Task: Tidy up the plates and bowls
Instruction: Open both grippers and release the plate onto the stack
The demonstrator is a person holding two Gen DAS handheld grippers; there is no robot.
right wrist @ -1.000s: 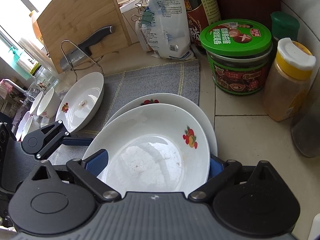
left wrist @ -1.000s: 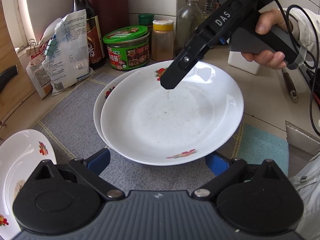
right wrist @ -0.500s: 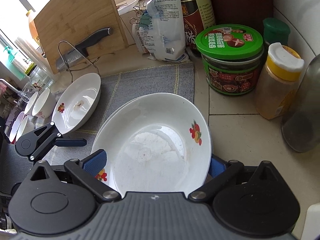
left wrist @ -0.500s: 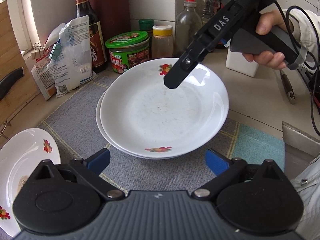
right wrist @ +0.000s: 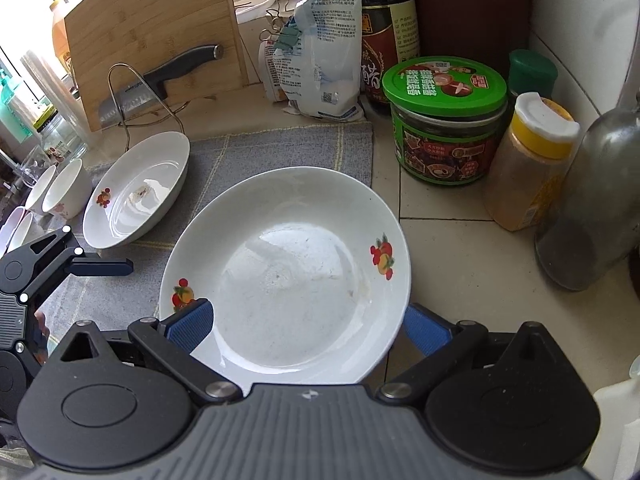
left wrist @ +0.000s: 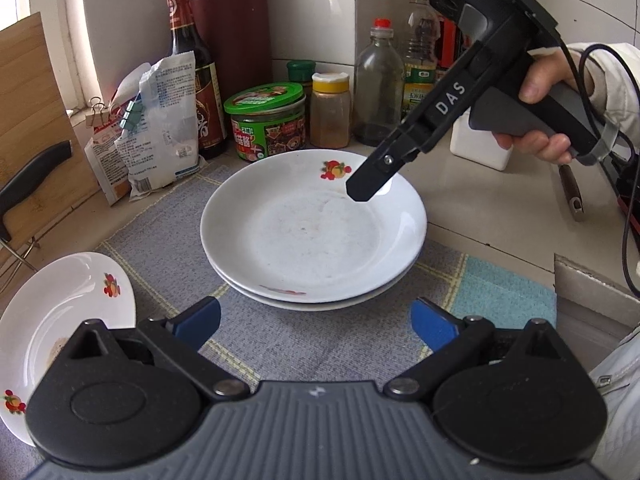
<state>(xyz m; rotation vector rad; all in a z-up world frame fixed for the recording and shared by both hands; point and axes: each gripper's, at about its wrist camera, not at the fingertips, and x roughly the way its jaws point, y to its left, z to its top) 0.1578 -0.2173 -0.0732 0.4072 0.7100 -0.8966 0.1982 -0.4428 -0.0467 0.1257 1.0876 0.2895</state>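
1. far left, a few small bowls (right wrist: 66, 190) sit clustered at the edge of the grey mat (left wrist: 280, 344), barely in sight.
2. next along, a single plate (left wrist: 60, 320) with a fruit print lies on the mat, a little food residue in it.
3. the left gripper (left wrist: 316, 322) hovers low over the mat just short of the stack, blue fingers spread wide with nothing between them.
4. centre of the mat: two plates stacked (left wrist: 314, 232), the top one nested squarely in the lower.
5. the right gripper (right wrist: 308, 324) hangs over the far rim of that stack, fingers parted to either side of the top plate's edge, gripping nothing.
6. behind it, a green-lidded jar (left wrist: 266, 120) and a yellow-capped shaker (left wrist: 331, 114) stand on the counter.
7. far right, a hand (left wrist: 548, 92) holds the grey handle.
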